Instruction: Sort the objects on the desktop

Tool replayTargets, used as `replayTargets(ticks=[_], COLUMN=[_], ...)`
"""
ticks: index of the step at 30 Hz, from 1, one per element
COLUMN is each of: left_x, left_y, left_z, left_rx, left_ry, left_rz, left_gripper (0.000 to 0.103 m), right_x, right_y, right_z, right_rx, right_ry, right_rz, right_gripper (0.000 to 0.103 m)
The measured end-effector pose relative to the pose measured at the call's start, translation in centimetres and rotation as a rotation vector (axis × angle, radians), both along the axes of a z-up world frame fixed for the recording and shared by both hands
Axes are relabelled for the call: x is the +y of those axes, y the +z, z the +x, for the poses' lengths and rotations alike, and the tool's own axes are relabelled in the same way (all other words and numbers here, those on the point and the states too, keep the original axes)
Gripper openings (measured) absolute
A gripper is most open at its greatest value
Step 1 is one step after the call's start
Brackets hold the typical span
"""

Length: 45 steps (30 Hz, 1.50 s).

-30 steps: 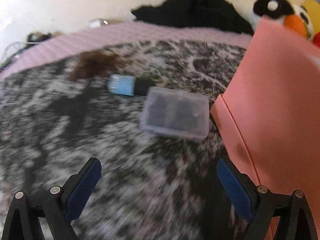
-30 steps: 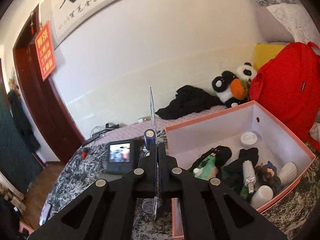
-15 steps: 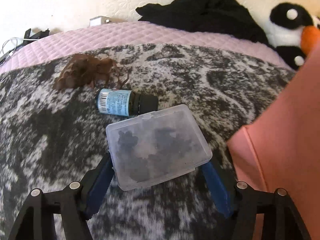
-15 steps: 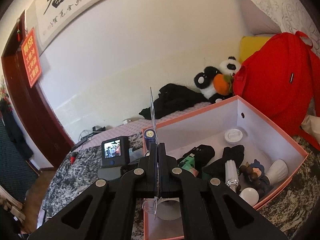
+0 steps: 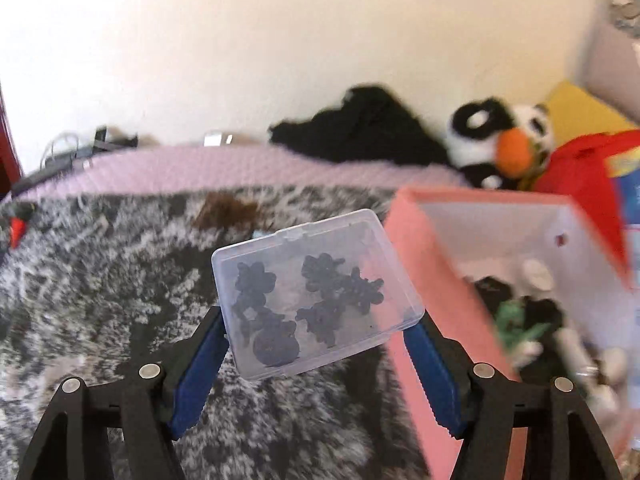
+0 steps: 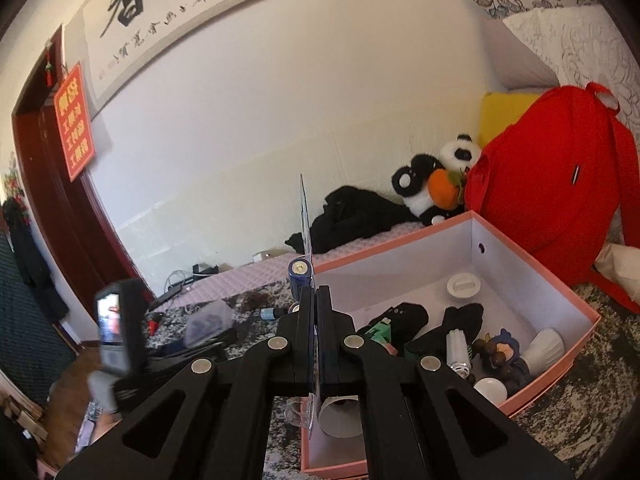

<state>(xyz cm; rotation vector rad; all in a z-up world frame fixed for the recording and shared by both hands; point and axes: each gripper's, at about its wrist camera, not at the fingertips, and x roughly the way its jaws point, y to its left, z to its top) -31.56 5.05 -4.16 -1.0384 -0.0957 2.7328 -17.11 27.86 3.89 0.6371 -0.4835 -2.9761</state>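
Note:
My left gripper [image 5: 316, 344] is shut on a clear plastic case [image 5: 316, 292] with dark flower-shaped pieces inside, and holds it up above the grey patterned cloth, just left of the pink box [image 5: 436, 320]. My right gripper [image 6: 316, 300] is shut on a thin clear blister pack [image 6: 305, 216] with a blue battery [image 6: 298, 272], held edge-on over the near left corner of the pink box [image 6: 532, 392]. The box holds black items, white bulbs, a green item and a white round lid [image 6: 462, 286].
A brown tangle [image 5: 228, 212] and a small blue bottle [image 6: 272, 313] lie on the cloth. Black clothing [image 5: 360, 128], a panda toy [image 6: 432, 184] and a red backpack [image 6: 552, 184] stand behind the box. The left gripper's camera [image 6: 114, 332] shows at left.
My left gripper closed on the clear case, lifted it off the cloth and swung toward the pink box. My right gripper with the blister pack moved over the box corner.

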Motion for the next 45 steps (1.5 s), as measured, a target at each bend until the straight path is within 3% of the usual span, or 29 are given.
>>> replayTargets(ticks=[6, 9, 12, 14, 15, 16, 17, 18, 23, 30, 38, 45], left_x=[4.0, 7.7, 12.3, 14.7, 15.2, 15.7, 15.5, 15.1, 11.8, 4.5, -6.2, -13.6], left_y=[5.3, 6.7, 6.9, 6.3, 6.2, 6.3, 6.4, 6.7, 7.8, 7.9, 5.0, -0.9], left_z=[4.4, 4.6, 2.7, 0.9, 0.6, 0.3, 0.2, 0.5, 2.0, 6.6, 11.7, 12.3], left_rx=[0.089, 0.114, 0.074, 0.011, -0.001, -0.011, -0.009, 0.007, 0.061, 0.11, 0.063, -0.045], left_ry=[-0.089, -0.14, -0.221, -0.261, -0.256, -0.249, -0.233, -0.222, -0.156, -0.026, 0.139, 0.254], left_rz=[0.011, 0.003, -0.008, -0.022, -0.023, -0.025, -0.029, -0.031, -0.069, -0.125, -0.153, -0.17], left_gripper=[0.075, 0.075, 0.076, 0.084, 0.086, 0.088, 0.09, 0.093, 0.098, 0.098, 0.099, 0.099], right_x=[0.5, 1.7, 4.0, 6.4, 7.7, 9.2, 10.7, 11.4, 11.8, 4.3, -5.5, -12.3], right_y=[1.8, 2.5, 2.8, 2.1, 1.2, 0.2, -1.0, -1.3, 0.5, 2.4, -1.4, -6.3], right_z=[2.9, 4.0, 3.6, 1.3, 0.1, -0.9, -1.1, -0.8, 1.6, 3.2, 2.9, 0.0], right_rx=[0.067, 0.092, 0.104, 0.047, 0.003, -0.049, -0.091, -0.082, 0.028, 0.072, -0.041, -0.169], right_ry=[-0.058, -0.109, -0.171, -0.155, -0.154, -0.181, -0.238, -0.252, -0.268, -0.183, -0.039, 0.068], right_rz=[0.053, 0.066, 0.051, 0.001, -0.053, -0.115, -0.176, -0.203, -0.207, -0.062, -0.004, 0.026], right_gripper=[0.0, 0.0, 0.0, 0.004, 0.012, 0.038, 0.055, 0.067, 0.067, 0.072, 0.077, 0.078])
